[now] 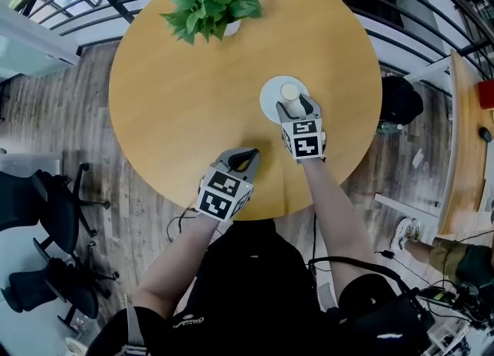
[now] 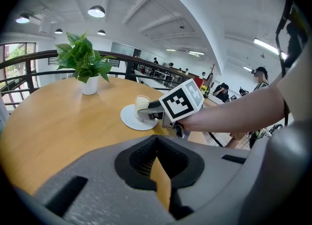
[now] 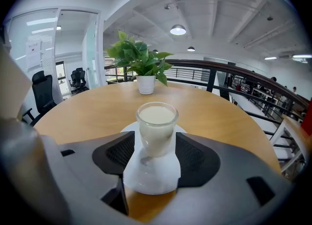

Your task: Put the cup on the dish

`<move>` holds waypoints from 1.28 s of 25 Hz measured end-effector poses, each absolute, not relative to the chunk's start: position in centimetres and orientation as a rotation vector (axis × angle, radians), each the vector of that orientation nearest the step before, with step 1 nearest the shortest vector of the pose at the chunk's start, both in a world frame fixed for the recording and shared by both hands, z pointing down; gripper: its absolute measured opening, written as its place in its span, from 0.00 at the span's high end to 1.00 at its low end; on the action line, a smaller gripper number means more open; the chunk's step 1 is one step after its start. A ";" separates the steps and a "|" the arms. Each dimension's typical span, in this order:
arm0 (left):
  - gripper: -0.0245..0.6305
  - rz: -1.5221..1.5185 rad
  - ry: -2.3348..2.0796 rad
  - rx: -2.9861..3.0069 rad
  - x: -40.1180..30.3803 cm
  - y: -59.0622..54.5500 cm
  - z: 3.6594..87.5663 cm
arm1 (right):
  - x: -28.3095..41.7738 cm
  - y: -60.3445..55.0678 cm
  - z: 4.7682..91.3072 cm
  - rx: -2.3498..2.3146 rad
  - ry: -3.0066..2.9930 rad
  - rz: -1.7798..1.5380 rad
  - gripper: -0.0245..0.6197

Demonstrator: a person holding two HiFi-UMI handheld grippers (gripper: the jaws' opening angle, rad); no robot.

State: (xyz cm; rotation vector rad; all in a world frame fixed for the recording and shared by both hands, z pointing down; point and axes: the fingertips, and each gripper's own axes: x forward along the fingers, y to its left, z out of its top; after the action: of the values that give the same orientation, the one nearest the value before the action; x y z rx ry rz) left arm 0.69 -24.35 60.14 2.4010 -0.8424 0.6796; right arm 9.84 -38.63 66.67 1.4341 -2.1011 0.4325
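Head view: the dish [image 1: 269,96] is set toward the right edge of the round table [image 1: 177,115], bare wood being left open leftward. The cup [image 1: 290,92] is stood on it, clamped by the right gripper [image 1: 296,105]; the left gripper [image 1: 246,154] is held with jaws together.

An open office: black swivel chairs [image 1: 48,219], a glass-walled room [image 3: 73,53], a curved black railing [image 3: 234,72], round ceiling lamps [image 3: 178,30], a round wooden surface [image 1: 185,107].

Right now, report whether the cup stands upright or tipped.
Upright: the cup stands on the dish, its rim level and its white filling flat.
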 end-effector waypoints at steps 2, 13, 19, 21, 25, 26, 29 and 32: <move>0.96 0.678 -0.842 2.407 0.8 -24.2 59.9 | 10.0 -38.3 66.4 1.441 -2.101 0.433 0.58; 0.96 0.644 -0.875 2.460 1.2 -24.1 57.5 | 11.0 -34.9 63.0 1.510 -2.145 0.422 0.63; 0.96 0.575 -0.924 2.516 1.6 -25.1 54.1 | 10.0 -33.1 56.7 1.556 -2.262 0.373 0.73; 0.96 0.560 -0.935 2.540 1.8 -25.1 52.6 | 9.6 -32.1 54.2 1.557 -2.303 0.355 0.78; 0.96 0.513 -0.967 2.603 2.3 -25.8 49.3 | 9.4 -30.8 49.5 1.568 -2.368 0.314 0.80; 0.96 0.495 -0.978 2.615 2.4 -26.0 48.4 | 9.3 -30.5 48.5 1.571 -2.376 0.300 0.81; 0.96 0.445 -1.000 2.644 2.6 -25.9 45.9 | 8.9 -29.1 46.0 1.572 -2.396 0.278 0.82; 0.96 0.407 -1.023 2.689 3.0 -25.9 43.3 | 8.6 -28.0 43.4 1.582 -2.427 0.253 0.83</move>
State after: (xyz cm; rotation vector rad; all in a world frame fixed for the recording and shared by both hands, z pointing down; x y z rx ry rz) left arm 3.03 -25.89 43.35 2.6894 -1.0234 0.4069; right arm 8.64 -28.02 43.44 1.5822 -2.4270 0.2529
